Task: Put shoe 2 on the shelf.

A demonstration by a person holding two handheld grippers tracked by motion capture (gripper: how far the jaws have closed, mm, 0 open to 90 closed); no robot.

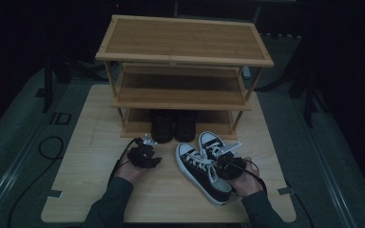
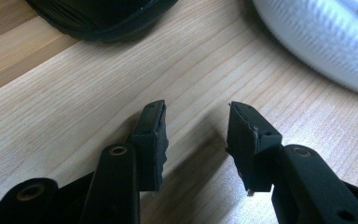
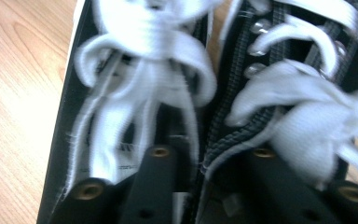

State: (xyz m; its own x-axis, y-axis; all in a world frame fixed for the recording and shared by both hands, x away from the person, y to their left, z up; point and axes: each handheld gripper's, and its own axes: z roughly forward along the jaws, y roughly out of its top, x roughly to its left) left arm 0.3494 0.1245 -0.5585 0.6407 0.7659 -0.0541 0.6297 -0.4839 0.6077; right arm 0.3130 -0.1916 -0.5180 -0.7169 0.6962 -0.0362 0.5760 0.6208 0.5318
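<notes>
Nearest me, close to the front edge of the pale wooden bench, my right gripper has its jaws pushed down into the pair of black canvas sneakers with white laces and white rubber toe caps. In the right gripper view one jaw sits inside each shoe, and they pinch the two inner collars together between them, so I judge both sneakers gripped as one. The pair lies side by side right of the bench's middle, toes pointing toward the far edge.

My left gripper rests left of the sneakers, just above the bench. Its jaws stand about half open with nothing between them but bare wood.

Farther on stands the three-tier bamboo shoe rack, at the far edge. A pair of black ankle boots already sits on its lowest shelf; the middle and top shelves are bare.

As I read it, the boots are stowed and the sneakers are only just grasped. Lifting them, carrying them across and setting them on a free shelf is all left to do.
</notes>
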